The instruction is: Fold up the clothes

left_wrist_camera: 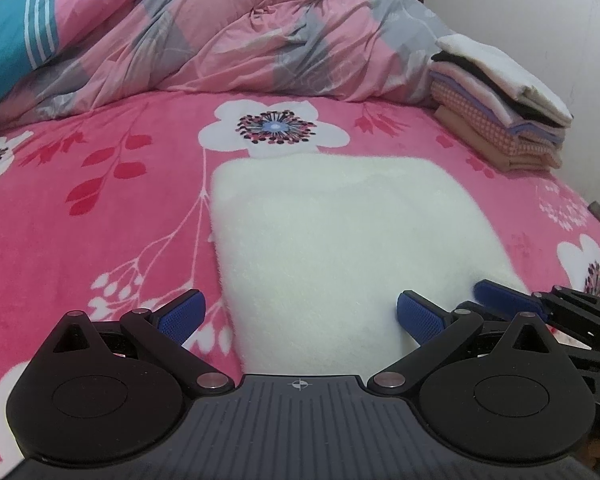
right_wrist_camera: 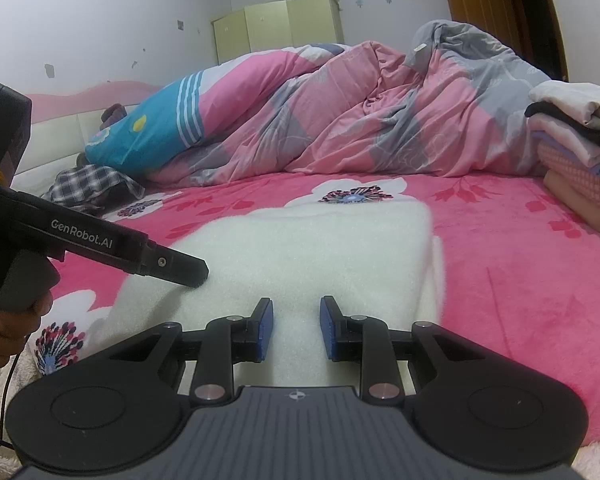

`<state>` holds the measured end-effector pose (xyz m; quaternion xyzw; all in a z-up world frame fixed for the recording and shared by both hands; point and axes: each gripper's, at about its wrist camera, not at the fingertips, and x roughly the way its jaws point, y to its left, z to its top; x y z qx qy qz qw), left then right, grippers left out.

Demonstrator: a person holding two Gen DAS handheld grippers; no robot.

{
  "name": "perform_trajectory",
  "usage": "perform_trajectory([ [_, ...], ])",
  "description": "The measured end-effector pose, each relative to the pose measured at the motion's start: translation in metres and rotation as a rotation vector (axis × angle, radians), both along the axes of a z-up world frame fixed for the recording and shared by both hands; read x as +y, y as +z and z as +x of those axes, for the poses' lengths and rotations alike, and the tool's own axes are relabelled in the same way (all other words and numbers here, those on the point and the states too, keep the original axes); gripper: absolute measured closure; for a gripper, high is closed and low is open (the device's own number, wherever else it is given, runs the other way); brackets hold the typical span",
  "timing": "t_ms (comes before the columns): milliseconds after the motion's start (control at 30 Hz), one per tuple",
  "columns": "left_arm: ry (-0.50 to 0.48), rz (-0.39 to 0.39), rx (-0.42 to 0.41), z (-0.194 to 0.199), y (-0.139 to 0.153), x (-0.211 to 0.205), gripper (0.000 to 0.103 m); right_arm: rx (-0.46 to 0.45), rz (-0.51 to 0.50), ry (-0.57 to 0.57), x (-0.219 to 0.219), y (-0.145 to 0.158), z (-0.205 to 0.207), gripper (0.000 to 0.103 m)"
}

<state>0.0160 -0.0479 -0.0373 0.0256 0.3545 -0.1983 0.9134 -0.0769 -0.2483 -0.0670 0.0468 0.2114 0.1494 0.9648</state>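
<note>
Left wrist view: the left gripper (left_wrist_camera: 300,316) stands spread wide and released over the near edge of the folded white fleece garment (left_wrist_camera: 332,240), which lies flat on the pink floral bed (left_wrist_camera: 80,208) near a stack of folded clothes (left_wrist_camera: 500,108).

Right wrist view: the right gripper (right_wrist_camera: 296,328), jaws narrowly parted with nothing between them, hovers over the same garment (right_wrist_camera: 300,248).
</note>
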Motion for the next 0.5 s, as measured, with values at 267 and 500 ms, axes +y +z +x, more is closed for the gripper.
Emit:
perform_trajectory([
  [267,0.003,0.075,-0.039,-0.007,0.003,-0.011,0.0,-0.002,0.005,0.0,0.0,0.0,0.0,0.075],
  [500,0.013,0.106,-0.037,-0.007,0.006,-0.015,0.0,-0.002,0.007,-0.003,0.001,0.0,-0.001,0.074],
])
